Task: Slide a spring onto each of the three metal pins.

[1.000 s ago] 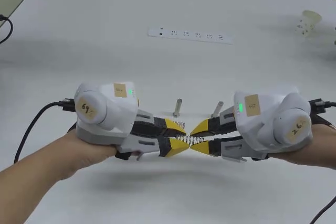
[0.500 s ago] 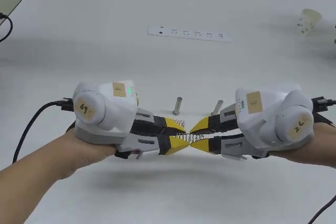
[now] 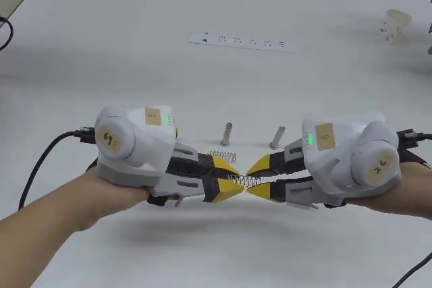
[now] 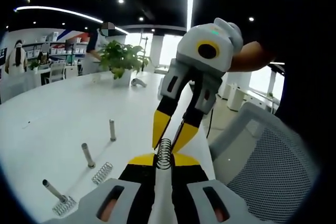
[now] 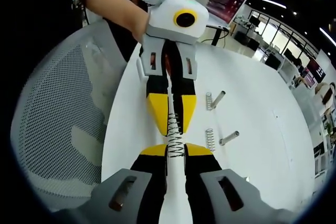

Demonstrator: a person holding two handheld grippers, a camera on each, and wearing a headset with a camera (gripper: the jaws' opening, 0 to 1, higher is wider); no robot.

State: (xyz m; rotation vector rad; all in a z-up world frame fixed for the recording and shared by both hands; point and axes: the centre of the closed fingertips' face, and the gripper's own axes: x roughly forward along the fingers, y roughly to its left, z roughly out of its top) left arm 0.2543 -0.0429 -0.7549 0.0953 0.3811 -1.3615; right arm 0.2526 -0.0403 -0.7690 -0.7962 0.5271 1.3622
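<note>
One spring (image 3: 244,181) is held in the air just above the desk (image 3: 135,45), its ends pinched by the left gripper (image 3: 237,177) and the right gripper (image 3: 250,178). Since a second ago, both have drawn slightly back from the pins (image 3: 227,133), exposing a loose spring (image 3: 221,156). Threading onto a pin appears not yet begun.

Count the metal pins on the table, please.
3. In the left gripper view they stand in a row: a far pin, a middle pin, and a near pin with a spring by it. None seems hidden.
</note>
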